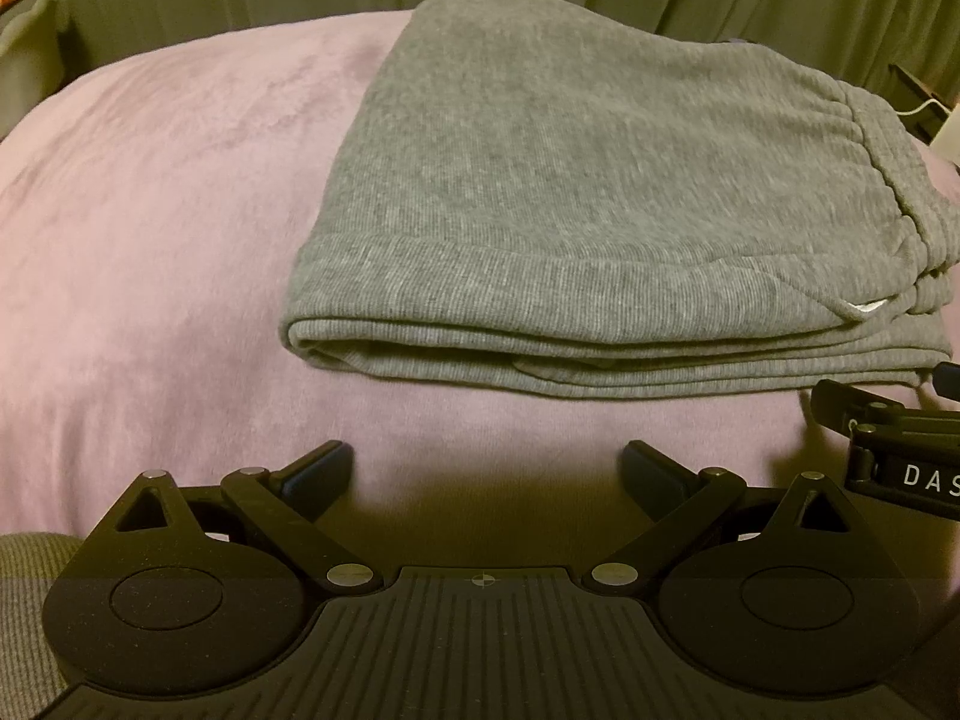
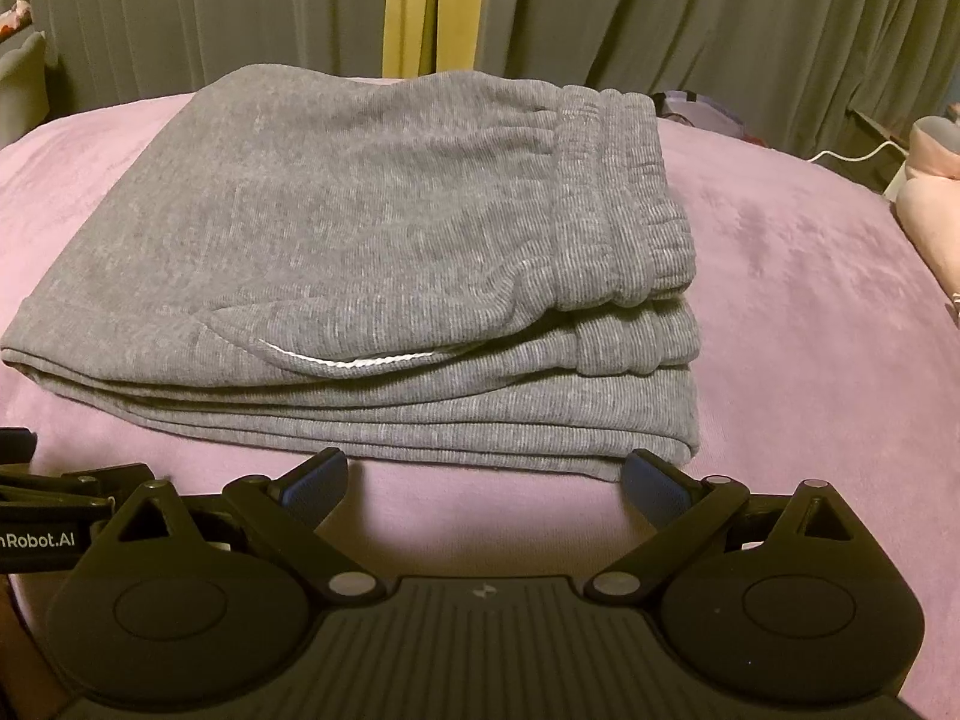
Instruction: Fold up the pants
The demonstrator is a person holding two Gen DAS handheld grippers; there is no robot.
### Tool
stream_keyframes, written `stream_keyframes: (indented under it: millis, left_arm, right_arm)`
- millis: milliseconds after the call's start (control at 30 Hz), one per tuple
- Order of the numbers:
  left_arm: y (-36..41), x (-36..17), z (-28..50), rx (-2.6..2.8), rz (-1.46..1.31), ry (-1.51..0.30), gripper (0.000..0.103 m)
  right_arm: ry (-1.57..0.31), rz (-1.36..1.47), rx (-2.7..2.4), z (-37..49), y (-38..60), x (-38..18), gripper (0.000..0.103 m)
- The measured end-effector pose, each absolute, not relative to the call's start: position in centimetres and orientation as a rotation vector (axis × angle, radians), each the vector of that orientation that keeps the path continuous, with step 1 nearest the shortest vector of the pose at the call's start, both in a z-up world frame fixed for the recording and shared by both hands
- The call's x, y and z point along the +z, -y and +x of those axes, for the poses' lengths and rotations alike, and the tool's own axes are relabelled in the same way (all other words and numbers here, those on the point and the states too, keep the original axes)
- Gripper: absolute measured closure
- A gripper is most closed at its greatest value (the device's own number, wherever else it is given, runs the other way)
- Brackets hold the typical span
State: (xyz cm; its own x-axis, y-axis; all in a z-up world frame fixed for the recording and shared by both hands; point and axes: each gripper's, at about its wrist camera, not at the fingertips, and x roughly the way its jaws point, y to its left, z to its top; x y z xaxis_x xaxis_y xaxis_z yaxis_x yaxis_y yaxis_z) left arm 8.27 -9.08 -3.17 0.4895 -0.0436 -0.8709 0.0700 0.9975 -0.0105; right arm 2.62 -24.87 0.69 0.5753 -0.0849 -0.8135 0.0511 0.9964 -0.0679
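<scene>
Grey sweatpants (image 1: 540,198) lie folded in a flat stack of several layers on a purple blanket (image 1: 150,240). In the right wrist view the pants (image 2: 360,240) show the elastic waistband on the right and a white drawstring at the front fold. My left gripper (image 1: 487,468) is open and empty, just in front of the stack's near edge. My right gripper (image 2: 485,477) is open and empty, its fingertips close to the near edge. The right gripper also shows in the left wrist view (image 1: 888,426) at the right edge.
Grey-green curtains (image 2: 660,18) with a yellow gap hang behind the bed. A pink object (image 2: 933,204) and a white cable (image 2: 852,153) lie at the far right. The left gripper's body shows at the left edge of the right wrist view (image 2: 42,510).
</scene>
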Motion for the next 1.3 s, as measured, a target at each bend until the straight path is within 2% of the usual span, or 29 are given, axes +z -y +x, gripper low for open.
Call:
stream_keyframes:
  millis: [1300]
  left_arm:
    - [9.32,-3.19,8.17,-0.065,0.045,-1.050,0.002]
  right_arm:
    - [-0.958,-0.032,-0.098,2.44,24.98,0.57,0.004]
